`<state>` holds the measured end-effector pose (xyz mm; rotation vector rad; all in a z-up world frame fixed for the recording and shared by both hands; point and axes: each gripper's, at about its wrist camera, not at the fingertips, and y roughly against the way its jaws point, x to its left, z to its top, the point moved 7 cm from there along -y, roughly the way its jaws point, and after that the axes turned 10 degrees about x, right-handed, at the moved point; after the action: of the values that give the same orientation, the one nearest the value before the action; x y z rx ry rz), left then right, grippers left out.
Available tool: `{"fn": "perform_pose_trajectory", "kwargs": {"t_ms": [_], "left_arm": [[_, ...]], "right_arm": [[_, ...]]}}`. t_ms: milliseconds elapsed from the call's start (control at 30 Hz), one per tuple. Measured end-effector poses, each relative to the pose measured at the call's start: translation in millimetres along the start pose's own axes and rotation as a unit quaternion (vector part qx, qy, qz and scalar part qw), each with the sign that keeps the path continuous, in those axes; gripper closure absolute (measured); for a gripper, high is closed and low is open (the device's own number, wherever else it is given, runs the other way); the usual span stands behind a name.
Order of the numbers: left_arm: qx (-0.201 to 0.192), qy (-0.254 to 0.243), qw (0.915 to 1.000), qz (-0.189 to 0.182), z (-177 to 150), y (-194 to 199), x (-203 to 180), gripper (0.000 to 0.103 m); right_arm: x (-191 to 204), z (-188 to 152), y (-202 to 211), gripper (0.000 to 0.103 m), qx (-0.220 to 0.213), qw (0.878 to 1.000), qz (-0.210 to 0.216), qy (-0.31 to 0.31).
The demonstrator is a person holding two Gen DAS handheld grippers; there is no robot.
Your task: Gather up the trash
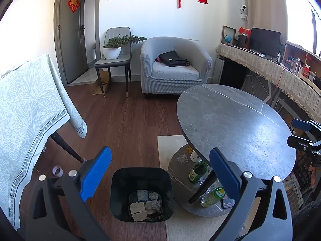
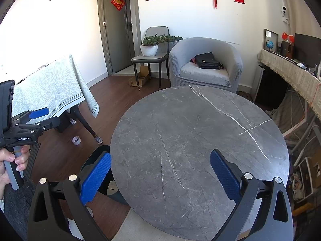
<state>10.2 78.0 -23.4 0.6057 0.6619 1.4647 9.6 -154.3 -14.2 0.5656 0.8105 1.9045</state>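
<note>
A black trash bin (image 1: 122,196) stands on the wood floor beside the round grey marble table (image 1: 236,120). Crumpled paper, cardboard scraps and wrappers (image 1: 145,204) lie in its bottom. My left gripper (image 1: 160,172) hovers above the bin, open, with nothing between its blue pads. My right gripper (image 2: 160,176) is open over the bare tabletop (image 2: 190,140), also holding nothing. Only the bin's rim (image 2: 94,156) peeks out at the table's left edge in the right wrist view. The right gripper's blue tip (image 1: 301,124) shows at the far right of the left wrist view, and the left gripper (image 2: 39,113) at the far left of the right wrist view.
The table's lower shelf (image 1: 180,172) holds bottles (image 1: 212,195), a crumpled scrap (image 1: 183,158) and a phone. A cloth-covered table (image 1: 30,110) stands left, with a tape roll (image 1: 57,170) on the floor. Armchair (image 1: 172,66), chair with plant (image 1: 114,48) and a desk (image 1: 270,68) lie beyond.
</note>
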Motion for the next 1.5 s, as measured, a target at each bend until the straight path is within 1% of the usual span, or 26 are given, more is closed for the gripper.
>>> {"fn": "perform_pose_trajectory", "kwargs": {"t_ms": [1500], "left_arm": [[-0.003,0.002,1.0000,0.002,5.0,4.7,-2.4,0.003]], "right_arm": [[2.3,1.8,0.0,0.003,0.001,1.000,-0.001,0.001]]}}
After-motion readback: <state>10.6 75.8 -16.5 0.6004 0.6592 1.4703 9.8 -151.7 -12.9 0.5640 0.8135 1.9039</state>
